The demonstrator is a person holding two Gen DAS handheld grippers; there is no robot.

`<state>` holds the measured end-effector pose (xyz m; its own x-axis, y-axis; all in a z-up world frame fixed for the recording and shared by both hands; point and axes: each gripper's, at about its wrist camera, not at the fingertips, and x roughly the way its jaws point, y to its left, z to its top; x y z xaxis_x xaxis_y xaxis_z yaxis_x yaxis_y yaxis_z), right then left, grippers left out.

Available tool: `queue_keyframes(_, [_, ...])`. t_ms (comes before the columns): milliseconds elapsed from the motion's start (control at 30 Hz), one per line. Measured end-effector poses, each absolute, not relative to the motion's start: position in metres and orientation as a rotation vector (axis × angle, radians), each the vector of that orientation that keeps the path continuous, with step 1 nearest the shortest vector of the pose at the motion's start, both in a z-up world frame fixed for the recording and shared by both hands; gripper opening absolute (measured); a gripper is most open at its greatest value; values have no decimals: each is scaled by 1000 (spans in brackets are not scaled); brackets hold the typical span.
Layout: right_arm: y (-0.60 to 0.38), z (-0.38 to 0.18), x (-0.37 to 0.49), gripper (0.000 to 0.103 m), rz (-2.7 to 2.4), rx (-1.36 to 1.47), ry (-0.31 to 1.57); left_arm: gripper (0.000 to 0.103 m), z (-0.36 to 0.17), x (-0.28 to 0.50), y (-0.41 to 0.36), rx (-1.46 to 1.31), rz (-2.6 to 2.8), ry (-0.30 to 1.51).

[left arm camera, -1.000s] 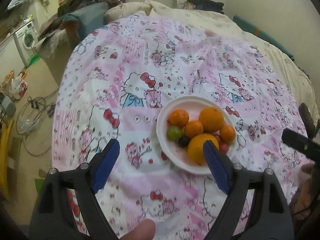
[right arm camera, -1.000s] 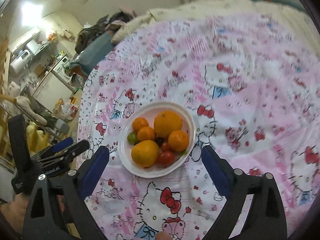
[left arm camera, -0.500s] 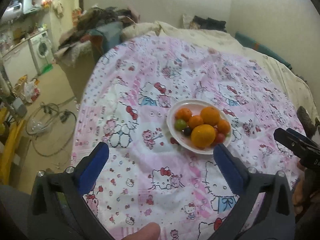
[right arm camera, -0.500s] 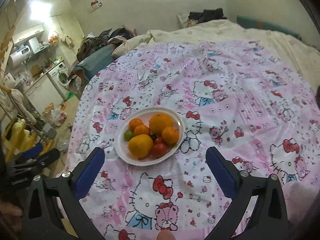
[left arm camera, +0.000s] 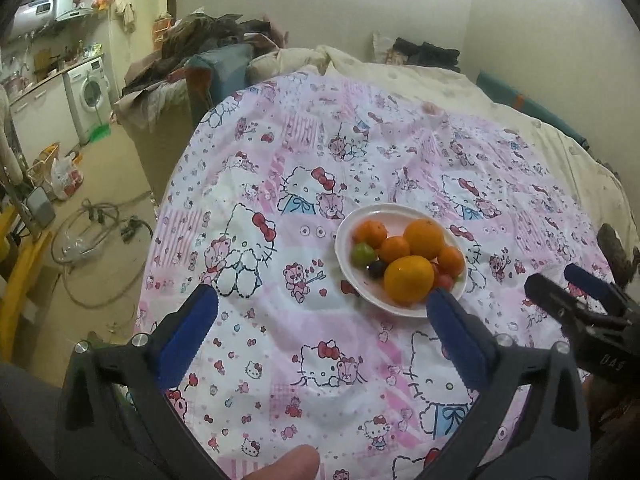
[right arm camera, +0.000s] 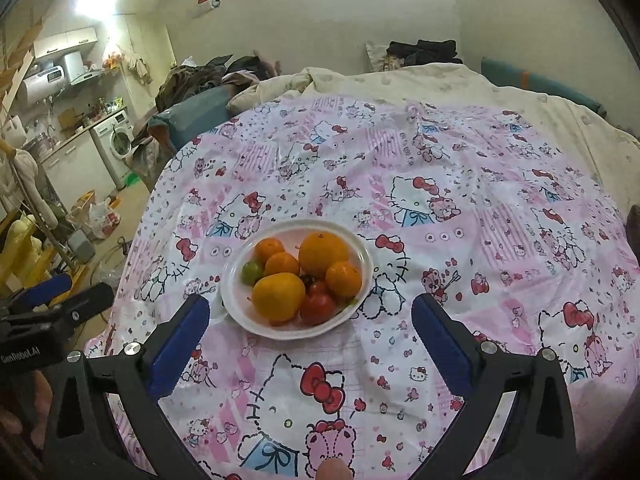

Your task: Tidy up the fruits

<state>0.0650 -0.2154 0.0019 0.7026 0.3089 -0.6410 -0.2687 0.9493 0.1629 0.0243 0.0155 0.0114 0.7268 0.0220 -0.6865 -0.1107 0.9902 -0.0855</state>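
Observation:
A white plate (left arm camera: pixel 343 240) (right arm camera: pixel 232 292) sits on the pink cartoon-cat cloth and holds a pile of fruit. In it are two large oranges (left arm camera: pixel 409 280) (right arm camera: pixel 323 254), a few small tangerines (left arm camera: pixel 371 232), a green fruit (right arm camera: pixel 252 272), a dark grape (left arm camera: pixel 377 268) and red tomatoes (right arm camera: pixel 318 308). My left gripper (left arm camera: pixel 320 298) (right arm camera: pixel 82 288) is open, short of the plate and to its left. My right gripper (right arm camera: pixel 310 306) (left arm camera: pixel 554 278) is open just in front of the plate. Neither holds anything.
The cloth (right arm camera: pixel 460 216) covers a bed with a cream duvet (left arm camera: pixel 420 76) behind it. Left of the bed are a pile of clothes (left arm camera: pixel 208 40), a washing machine (left arm camera: pixel 90 92), cables on the floor (left arm camera: pixel 96 232) and a yellow object (left arm camera: pixel 16 280).
Both grippers have drawn back from the plate, so it looks smaller and farther off. Their jaws stand wider apart than a second ago.

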Motion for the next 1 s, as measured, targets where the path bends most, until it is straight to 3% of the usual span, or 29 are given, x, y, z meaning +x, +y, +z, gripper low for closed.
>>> queue_keyframes(1000, [-215,2,64,103,330,77,747,103,9,24,11,-111,72,760])
